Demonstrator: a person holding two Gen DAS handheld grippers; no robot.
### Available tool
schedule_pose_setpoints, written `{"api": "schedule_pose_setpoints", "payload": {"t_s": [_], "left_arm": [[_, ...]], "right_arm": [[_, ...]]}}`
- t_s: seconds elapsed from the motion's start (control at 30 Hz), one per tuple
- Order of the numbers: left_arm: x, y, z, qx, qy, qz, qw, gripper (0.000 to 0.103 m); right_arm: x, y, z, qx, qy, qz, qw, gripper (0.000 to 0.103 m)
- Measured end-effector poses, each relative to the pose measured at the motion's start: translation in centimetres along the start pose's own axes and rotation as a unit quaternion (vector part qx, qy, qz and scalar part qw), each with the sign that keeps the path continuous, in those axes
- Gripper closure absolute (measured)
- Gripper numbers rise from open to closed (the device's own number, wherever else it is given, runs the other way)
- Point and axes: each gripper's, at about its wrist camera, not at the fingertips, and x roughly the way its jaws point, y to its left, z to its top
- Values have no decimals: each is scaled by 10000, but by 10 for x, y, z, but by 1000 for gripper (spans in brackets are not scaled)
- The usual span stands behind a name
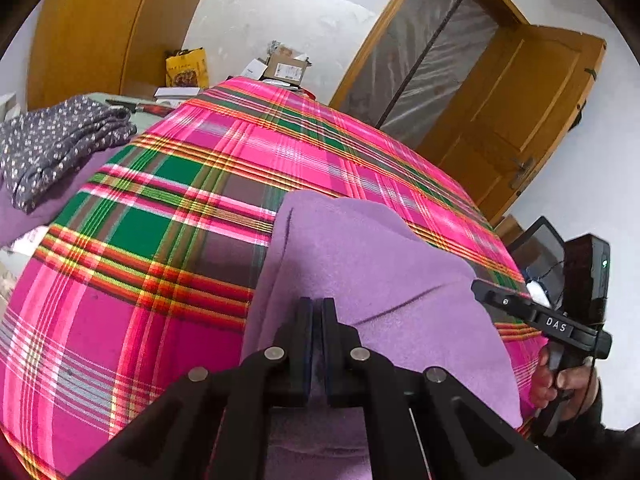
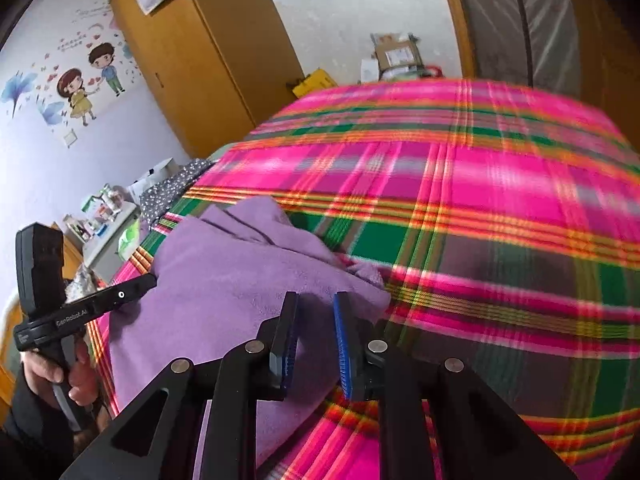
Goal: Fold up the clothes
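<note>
A purple fleece garment (image 1: 360, 264) lies on the pink plaid bedspread (image 1: 160, 208), near the front edge. My left gripper (image 1: 318, 308) is shut on the near edge of the garment, with fabric pinched between its pads. In the right wrist view the garment (image 2: 224, 280) lies to the left. My right gripper (image 2: 316, 304) is open, its blue pads apart over the garment's right edge with nothing held. The right gripper also shows in the left wrist view (image 1: 480, 286) at the garment's right side. The left gripper shows in the right wrist view (image 2: 150, 280).
A folded grey dotted garment (image 1: 60, 140) rests on another purple cloth (image 1: 48, 200) at the bed's left side. Boxes and a yellow bag (image 1: 188, 66) stand beyond the far end. A wooden wardrobe (image 2: 192, 60) and an open door (image 1: 520, 120) flank the bed.
</note>
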Motion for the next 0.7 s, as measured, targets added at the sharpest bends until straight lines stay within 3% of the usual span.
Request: {"api": "schedule_pose_setpoints", "payload": {"t_s": [0.23,0.47,0.6,0.7], "left_arm": [[-22,-15,-7,190,-64,208,9996,99],[-30,-11,-26,219,-30,298,9993,99],[-34,-9,-38,235,-10,349,9991,97],[-36,-12,-41,298,-62,392,9988,97]], "right_arm": [[-20,10,-7,-189,-180,291,9992,83],[-29,54,-36,-1365,43,970,9859,83],[-25,72,-56,-2033,178,972,9741,65],[-25,79,-66,-2408,187,829,9669,61]]}}
